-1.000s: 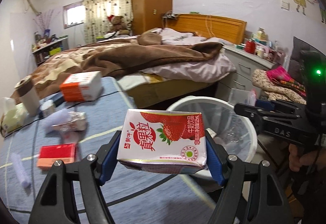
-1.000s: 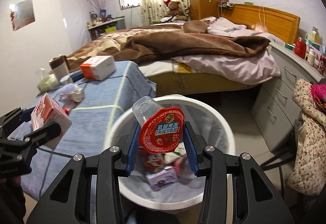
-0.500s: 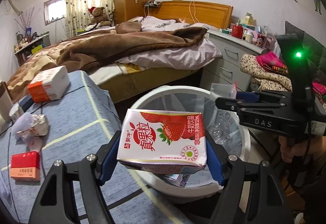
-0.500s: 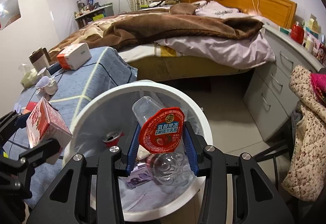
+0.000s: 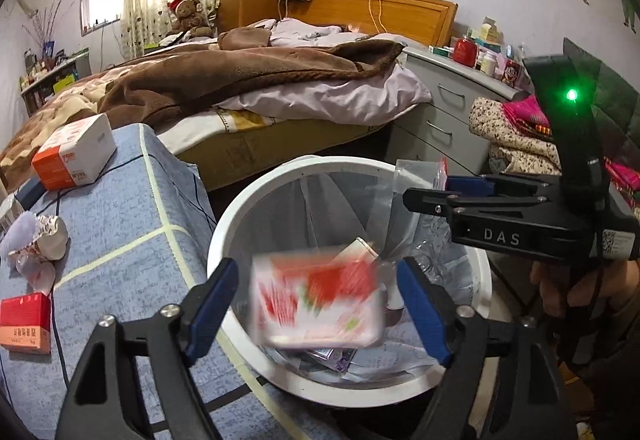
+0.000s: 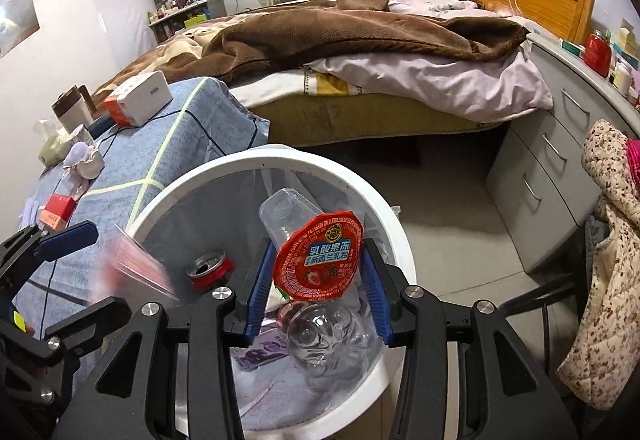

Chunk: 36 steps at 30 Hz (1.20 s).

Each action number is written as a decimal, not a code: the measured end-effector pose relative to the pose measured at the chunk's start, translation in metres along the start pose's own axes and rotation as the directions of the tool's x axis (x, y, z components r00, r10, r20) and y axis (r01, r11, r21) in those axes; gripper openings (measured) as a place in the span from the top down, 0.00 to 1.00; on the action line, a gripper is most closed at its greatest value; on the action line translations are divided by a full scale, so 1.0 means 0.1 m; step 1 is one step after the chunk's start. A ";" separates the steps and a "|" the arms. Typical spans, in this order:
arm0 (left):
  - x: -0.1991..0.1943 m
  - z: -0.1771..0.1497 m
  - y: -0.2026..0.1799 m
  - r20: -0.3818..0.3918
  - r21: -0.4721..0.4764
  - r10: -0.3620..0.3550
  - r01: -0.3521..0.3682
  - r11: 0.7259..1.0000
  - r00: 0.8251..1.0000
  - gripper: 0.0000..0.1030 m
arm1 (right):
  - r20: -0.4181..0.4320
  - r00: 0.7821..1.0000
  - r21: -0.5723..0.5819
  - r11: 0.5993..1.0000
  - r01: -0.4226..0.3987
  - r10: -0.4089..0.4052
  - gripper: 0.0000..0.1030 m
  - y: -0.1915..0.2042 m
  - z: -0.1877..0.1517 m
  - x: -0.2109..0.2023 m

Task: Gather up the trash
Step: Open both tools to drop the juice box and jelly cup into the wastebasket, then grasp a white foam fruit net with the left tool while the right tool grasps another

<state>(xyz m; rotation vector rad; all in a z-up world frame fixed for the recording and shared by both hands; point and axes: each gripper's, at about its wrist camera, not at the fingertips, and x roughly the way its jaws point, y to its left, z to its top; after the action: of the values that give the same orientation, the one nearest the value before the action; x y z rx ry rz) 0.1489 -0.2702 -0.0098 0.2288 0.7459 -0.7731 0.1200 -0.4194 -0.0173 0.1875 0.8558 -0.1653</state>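
A strawberry milk carton is a blur between the spread fingers of my left gripper, with a gap on each side. The jaws are opening and the carton is dropping into the white bin. In the right wrist view the same carton smears past the bin's rim, beside the left gripper. My right gripper hangs over the bin. Its blue pads still touch a clear jelly cup with a red lid as its jaws start opening. From the left wrist the right gripper shows side-on.
The bin holds a red can and a clear bottle. On the blue-clothed table lie an orange-and-white box, a red box and a crumpled wrapper. A bed stands behind, grey drawers to the right.
Both grippers have come forward and down over the bin. The left jaws have spread and the carton has slipped out, falling. The jelly cup sits as before between the right pads.
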 end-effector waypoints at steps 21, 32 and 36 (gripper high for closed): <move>-0.46 -0.06 0.29 0.077 -0.044 0.097 -0.093 0.995 0.992 0.17 | 0.082 0.997 0.036 0.999 -0.017 0.014 0.37 0.16 0.01 -0.17; -0.80 -0.22 0.85 0.115 -0.153 0.183 -0.164 0.974 0.976 0.17 | 0.122 0.991 -0.002 0.998 -0.059 0.059 0.37 0.53 0.07 -0.21; -0.95 -0.32 1.19 0.118 -0.221 0.234 -0.204 0.954 0.965 0.17 | 0.120 0.989 -0.028 0.996 -0.087 0.090 0.37 0.71 0.12 -0.14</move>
<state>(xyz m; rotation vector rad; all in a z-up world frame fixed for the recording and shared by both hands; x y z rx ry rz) 0.1699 -0.1199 0.0237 0.0645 0.6468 -0.4904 0.1357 -0.3519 0.0076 0.1922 0.7273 -0.0830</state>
